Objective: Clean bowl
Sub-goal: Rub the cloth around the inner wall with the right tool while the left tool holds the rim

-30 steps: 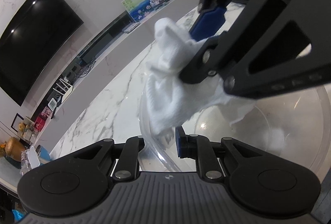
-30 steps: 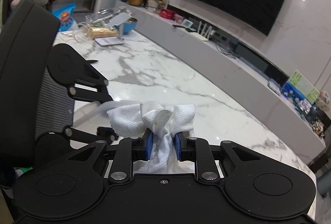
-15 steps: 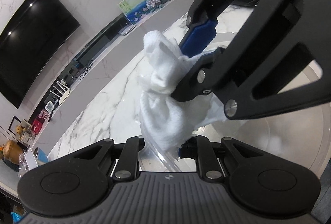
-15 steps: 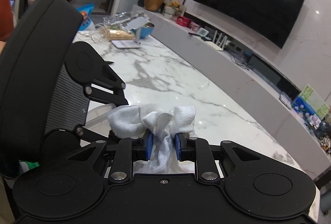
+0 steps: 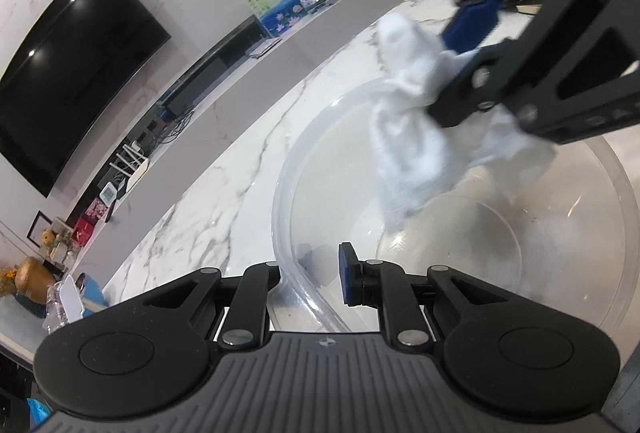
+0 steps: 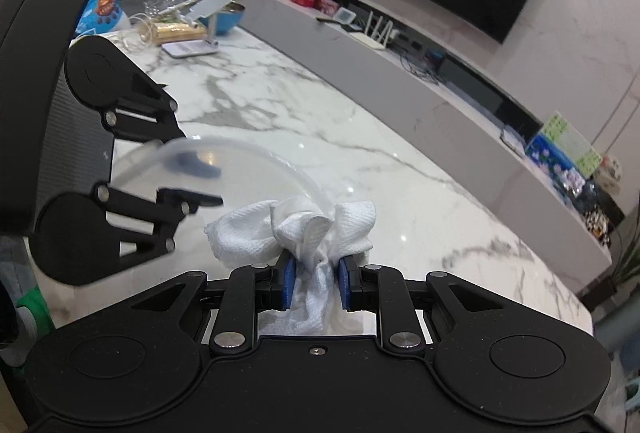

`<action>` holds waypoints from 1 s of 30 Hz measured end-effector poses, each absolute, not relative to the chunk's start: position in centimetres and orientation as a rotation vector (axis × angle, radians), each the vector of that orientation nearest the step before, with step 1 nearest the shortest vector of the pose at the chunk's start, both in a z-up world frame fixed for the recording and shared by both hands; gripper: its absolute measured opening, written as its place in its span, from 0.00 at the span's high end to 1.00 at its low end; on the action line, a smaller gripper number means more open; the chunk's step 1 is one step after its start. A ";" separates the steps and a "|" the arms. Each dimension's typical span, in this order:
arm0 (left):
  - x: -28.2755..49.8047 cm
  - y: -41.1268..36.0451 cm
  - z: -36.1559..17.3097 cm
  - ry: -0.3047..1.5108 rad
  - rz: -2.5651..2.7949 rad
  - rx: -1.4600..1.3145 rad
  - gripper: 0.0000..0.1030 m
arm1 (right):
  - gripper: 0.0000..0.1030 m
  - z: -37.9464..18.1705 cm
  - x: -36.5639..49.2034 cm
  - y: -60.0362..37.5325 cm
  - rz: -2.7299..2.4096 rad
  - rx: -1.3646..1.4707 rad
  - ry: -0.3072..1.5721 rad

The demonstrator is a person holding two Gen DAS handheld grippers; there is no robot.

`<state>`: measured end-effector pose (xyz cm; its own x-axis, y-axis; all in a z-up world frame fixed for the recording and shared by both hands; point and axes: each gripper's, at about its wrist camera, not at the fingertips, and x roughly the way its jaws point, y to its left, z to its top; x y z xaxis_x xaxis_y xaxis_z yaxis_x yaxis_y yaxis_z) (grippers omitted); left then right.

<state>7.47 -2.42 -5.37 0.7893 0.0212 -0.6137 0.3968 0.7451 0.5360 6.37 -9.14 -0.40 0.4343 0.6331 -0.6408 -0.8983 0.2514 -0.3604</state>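
Note:
A clear plastic bowl (image 5: 500, 233) sits on the white marble table, its rim (image 5: 288, 169) between the fingers of my left gripper (image 5: 310, 275), which is shut on it. The bowl rim also shows in the right wrist view (image 6: 240, 147). My right gripper (image 6: 314, 283) is shut on a crumpled white paper towel (image 6: 296, 229). In the left wrist view the towel (image 5: 412, 137) hangs above the bowl's far inner wall, and the right gripper (image 5: 464, 53) comes in from the upper right.
The marble table (image 6: 320, 113) stretches away on the left. At its far end stand a tablet on a stand (image 6: 204, 21), a blue bowl (image 6: 230, 15) and a snack bag (image 6: 104, 9). A long grey console (image 6: 400, 81) runs along the wall under a television.
My right gripper has lifted the towel up and away from the bowl's near wall toward the far rim. The left gripper keeps its hold on the rim.

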 end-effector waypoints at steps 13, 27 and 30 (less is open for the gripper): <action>7.5 -2.6 -4.8 0.635 -0.204 0.707 0.86 | 0.81 -1.8 6.2 -8.9 1.102 -0.843 0.560; 7.5 -3.1 -5.3 0.633 -0.212 0.724 0.86 | 0.82 -2.8 5.5 -8.4 1.126 -0.883 0.589; 7.3 -3.2 -5.4 0.634 -0.224 0.724 0.86 | 0.82 -2.5 5.9 -8.5 1.099 -0.873 0.552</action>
<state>7.31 -3.21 -5.35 0.7916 0.0227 -0.6107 0.4006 0.7354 0.5466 5.87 -8.48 -2.48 0.3770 0.5281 -0.7609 -0.9257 0.1882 -0.3280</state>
